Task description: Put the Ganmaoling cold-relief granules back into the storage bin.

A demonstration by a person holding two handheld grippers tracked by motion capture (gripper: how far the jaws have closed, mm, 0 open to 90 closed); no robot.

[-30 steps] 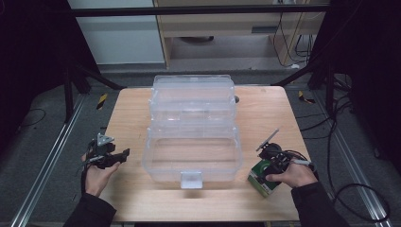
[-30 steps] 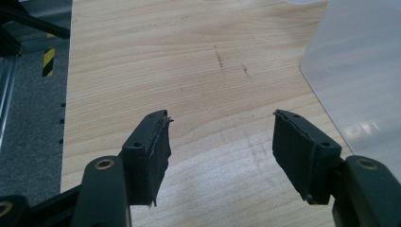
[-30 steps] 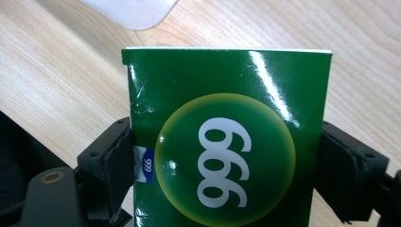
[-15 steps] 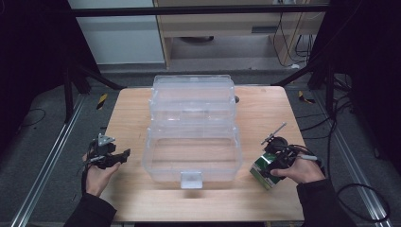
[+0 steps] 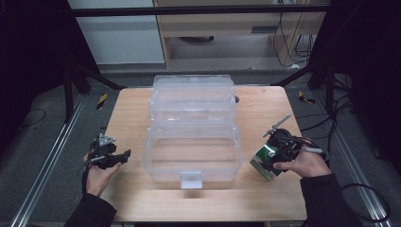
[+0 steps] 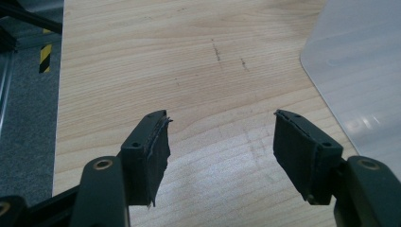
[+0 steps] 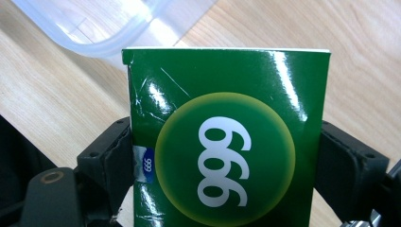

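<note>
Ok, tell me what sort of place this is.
Probably a lab or workshop set up for recording. A wooden table stands inside a dark metal frame, with rails on the grey floor, loose cables, and handheld grippers, one holding a green box.

Glossy green box point(image 7: 227, 142), slightly creased

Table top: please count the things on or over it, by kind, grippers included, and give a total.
Clear plastic box: 1
Green carton: 1, clamped in the right gripper
Grippers: 2, the right gripper and the left gripper, whose jaws stand apart with nothing between them
Total: 4
</note>
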